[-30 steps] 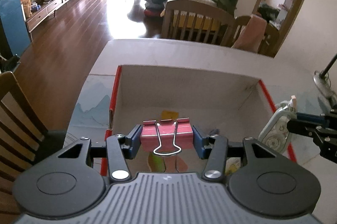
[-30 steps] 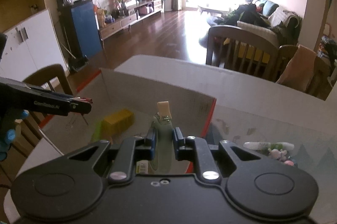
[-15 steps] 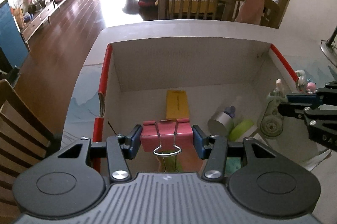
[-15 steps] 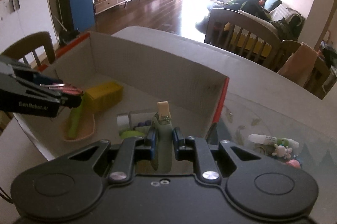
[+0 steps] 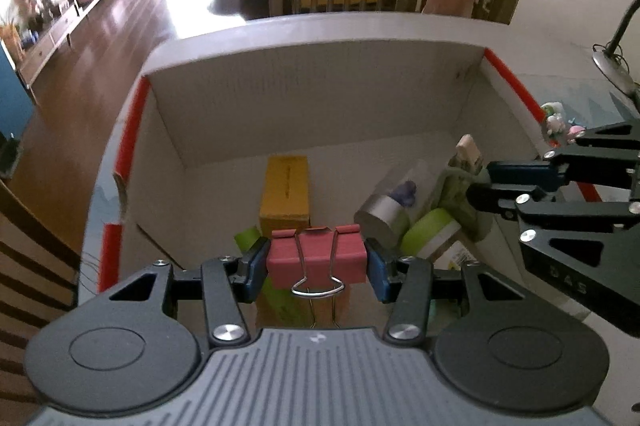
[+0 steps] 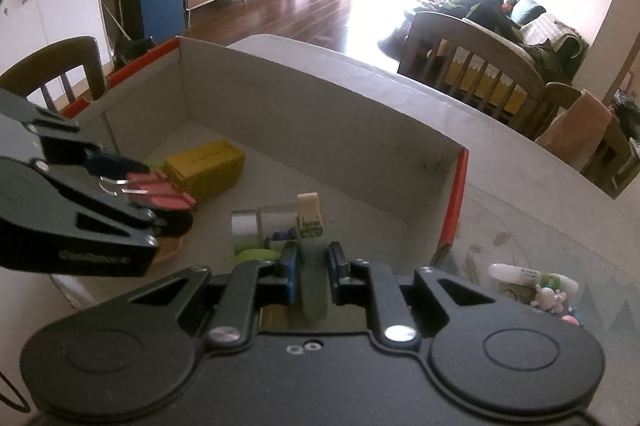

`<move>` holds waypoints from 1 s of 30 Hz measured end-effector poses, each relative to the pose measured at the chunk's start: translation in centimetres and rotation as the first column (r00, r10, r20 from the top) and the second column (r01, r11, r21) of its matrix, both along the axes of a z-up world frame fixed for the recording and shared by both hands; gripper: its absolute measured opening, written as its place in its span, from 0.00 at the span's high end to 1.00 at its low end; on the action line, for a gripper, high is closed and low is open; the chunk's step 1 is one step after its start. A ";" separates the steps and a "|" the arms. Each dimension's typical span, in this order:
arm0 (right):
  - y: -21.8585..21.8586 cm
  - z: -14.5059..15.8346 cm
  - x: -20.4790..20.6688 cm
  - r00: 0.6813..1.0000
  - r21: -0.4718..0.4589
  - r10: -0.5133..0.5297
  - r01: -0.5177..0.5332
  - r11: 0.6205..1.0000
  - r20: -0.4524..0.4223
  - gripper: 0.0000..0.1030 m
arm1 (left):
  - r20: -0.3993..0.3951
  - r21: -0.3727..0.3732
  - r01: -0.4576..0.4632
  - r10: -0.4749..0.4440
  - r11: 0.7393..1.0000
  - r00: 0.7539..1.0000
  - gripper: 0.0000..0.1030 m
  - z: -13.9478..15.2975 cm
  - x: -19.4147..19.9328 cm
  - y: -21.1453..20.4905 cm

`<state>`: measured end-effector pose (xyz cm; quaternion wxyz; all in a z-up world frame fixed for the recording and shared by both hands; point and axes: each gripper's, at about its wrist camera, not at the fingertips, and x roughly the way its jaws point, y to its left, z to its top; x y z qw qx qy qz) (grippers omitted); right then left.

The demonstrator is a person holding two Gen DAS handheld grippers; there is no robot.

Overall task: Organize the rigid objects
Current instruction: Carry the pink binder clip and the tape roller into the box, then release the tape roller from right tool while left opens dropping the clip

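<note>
A pink binder clip (image 5: 348,260) sits crosswise between the pads of my left gripper (image 5: 317,268), which is shut on it; its wire handles point back at the camera. My right gripper (image 6: 313,266) is shut on a flat green dispenser (image 6: 311,226) with a beige tip. Both hang over the inside of an open cardboard box (image 5: 320,97) with red edges. From the right wrist, the left gripper (image 6: 132,185) and the clip (image 6: 160,195) are at the left, above the box floor. From the left wrist, the right gripper (image 5: 480,181) enters at the right with the dispenser (image 5: 460,181).
On the box floor lie a yellow box (image 5: 285,191), a clear cylinder with a silver cap (image 5: 386,209), a round green piece (image 5: 428,236) and a green stick. A white tube (image 6: 532,274) and small figures (image 6: 548,298) lie on the table right of the box. Wooden chairs (image 6: 472,65) stand beyond.
Both grippers have come down and forward over the box, so its floor and contents now show. Each keeps the same hold on its object.
</note>
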<state>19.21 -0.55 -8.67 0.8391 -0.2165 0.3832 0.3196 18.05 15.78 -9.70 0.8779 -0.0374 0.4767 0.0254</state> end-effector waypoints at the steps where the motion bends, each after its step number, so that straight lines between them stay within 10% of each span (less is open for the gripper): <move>1: 0.1 0.0 0.0 1.000 -0.001 0.000 0.000 1.000 -0.001 0.86 | -0.013 -0.009 -0.008 0.008 1.000 1.000 0.51 -0.3 0.2 0.2; 14: -0.4 -0.3 0.6 0.996 0.022 -0.030 0.032 0.999 -0.085 0.74 | -0.085 -0.116 -0.062 0.052 0.991 0.995 0.52 -1.8 0.2 1.4; 30: -2.4 2.2 -1.4 0.992 0.117 -0.026 0.040 0.992 -0.123 0.52 | 0.020 -0.076 -0.045 0.047 0.996 0.999 0.48 2.3 -2.0 0.0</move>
